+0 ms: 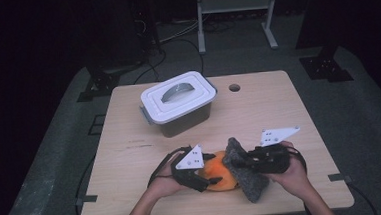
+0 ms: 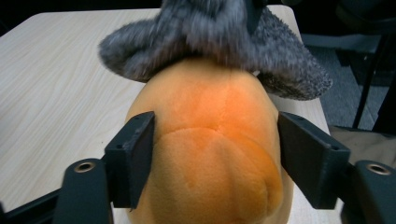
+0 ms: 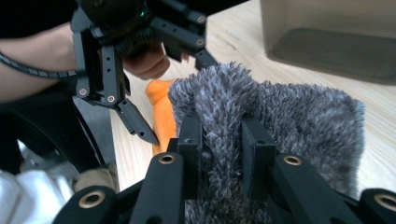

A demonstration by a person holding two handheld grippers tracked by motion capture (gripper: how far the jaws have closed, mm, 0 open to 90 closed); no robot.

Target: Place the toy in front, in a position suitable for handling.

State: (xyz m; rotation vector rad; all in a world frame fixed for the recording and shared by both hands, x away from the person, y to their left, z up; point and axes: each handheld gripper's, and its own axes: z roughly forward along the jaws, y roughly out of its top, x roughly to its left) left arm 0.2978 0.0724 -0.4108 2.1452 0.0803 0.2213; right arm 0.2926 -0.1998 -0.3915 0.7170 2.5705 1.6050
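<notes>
Near the worktop's (image 1: 129, 121) front edge, the left tongs (image 2: 215, 154) straddle an orange plush toy (image 2: 210, 140), jaws wide, contact unclear. The right tongs (image 3: 219, 149) clamp a grey fleece cloth (image 3: 289, 116) draped over the toy's far end. No legible writing; the lidded storage box (image 1: 178, 100) stands behind.

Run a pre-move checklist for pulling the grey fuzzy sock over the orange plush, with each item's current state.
1. Right gripper clamped on the grey fuzzy sock: ok.
2. Left gripper jaws flanking the orange plush: ok; whether the pads press firmly: cannot tell.
3. Sock opening over the plush's far end: ok, it covers the tip.
4. Plush resting on the table: ok.
5. Lidded container clear of both hands: ok.
</notes>
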